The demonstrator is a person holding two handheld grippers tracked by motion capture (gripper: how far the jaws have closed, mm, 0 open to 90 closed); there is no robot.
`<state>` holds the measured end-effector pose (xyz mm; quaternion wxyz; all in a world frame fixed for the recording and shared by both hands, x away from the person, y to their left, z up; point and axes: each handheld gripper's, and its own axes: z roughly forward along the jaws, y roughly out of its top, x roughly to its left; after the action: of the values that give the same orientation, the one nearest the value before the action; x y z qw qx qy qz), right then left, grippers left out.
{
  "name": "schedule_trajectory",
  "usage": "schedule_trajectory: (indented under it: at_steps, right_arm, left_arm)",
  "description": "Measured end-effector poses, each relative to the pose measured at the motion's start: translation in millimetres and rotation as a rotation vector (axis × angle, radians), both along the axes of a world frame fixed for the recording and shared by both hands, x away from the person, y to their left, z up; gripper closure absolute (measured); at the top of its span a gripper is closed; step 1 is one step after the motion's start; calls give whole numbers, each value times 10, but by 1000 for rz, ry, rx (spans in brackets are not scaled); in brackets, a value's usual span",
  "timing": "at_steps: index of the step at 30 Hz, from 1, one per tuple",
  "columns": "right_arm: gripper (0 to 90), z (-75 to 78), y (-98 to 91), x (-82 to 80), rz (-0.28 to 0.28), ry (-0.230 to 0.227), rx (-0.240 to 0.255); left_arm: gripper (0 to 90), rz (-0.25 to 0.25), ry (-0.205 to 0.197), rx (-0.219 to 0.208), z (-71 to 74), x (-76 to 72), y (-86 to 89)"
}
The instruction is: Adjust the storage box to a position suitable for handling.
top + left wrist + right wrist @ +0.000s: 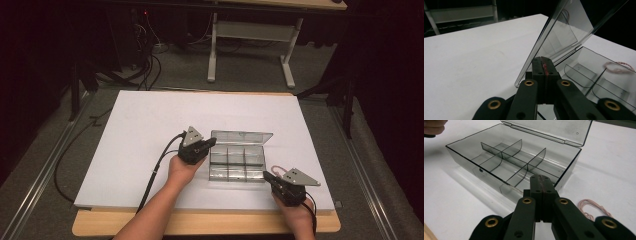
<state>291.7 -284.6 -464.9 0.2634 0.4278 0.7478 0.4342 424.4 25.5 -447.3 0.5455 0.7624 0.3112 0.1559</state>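
High view: lying on white table sheet (140, 150), smoky clear plastic compartment box (236, 162), long axis running left-right, lid (242, 137) standing open at far side. Flanking it, left gripper (212, 143) at near-left corner, right gripper (266, 176) at near-right corner. Lying just right of box, nearer right gripper, pink looped cord (278, 169).

Left gripper view: jaws pressing together, gripping nothing, tips sitting beside lid edge (534, 52).

Right gripper view: jaws meeting fully, empty, pointing at box corner (564, 180); cord (594, 208) lying right of tips.
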Motion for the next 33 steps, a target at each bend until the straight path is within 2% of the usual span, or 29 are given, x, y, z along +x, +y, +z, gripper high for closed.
schedule_trajectory:
  at_steps: [33]
  right_arm:
    - [900, -3, -2, 2, 4, -1, 0]
  left_arm:
    - [900, 38, 31, 14, -96, 169, -43]
